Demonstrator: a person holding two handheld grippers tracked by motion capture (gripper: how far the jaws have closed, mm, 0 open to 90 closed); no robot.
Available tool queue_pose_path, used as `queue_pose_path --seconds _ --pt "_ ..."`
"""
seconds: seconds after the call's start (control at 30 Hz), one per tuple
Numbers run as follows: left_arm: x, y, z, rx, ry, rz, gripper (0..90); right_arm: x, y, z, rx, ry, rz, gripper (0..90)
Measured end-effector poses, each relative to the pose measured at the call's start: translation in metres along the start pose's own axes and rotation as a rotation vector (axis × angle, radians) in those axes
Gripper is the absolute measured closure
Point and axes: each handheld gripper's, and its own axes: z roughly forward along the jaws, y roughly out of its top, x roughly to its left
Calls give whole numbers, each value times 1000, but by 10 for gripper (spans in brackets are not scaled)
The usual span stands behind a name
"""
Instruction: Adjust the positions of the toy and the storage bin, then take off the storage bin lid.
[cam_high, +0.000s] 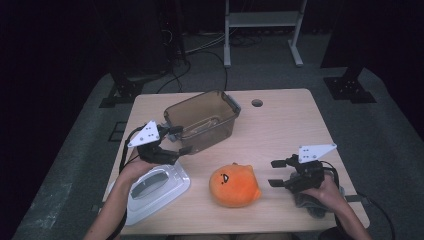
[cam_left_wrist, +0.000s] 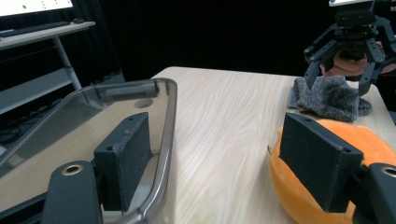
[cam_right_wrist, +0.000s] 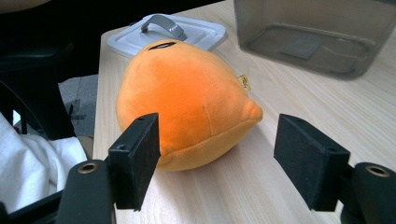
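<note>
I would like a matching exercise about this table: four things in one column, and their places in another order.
Things:
1. bin
2. lid
3. plush
4. sock

Places:
A. under the right hand-held gripper
B. front middle of the table
C. front left corner
D. by the left hand-held gripper

Pairs: 1-D, 2-C, 3-B, 4-A

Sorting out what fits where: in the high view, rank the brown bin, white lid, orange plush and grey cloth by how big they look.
1. brown bin
2. white lid, a close second
3. orange plush
4. grey cloth, partly hidden under the hand
</note>
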Motion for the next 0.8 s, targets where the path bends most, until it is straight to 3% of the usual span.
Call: queue_pose_path --seconds 0.37,0.57,0.8 --pt "10 14 27 16 -16 24 243 -1 0 -4 -15 -9 -2 303" --pt "15 20 45 37 -31 42 291 -3 1 -4 -17 -9 0 303" --pt "21 16 58 67 -22 19 360 -1 0 -6 -20 -10 -1 303"
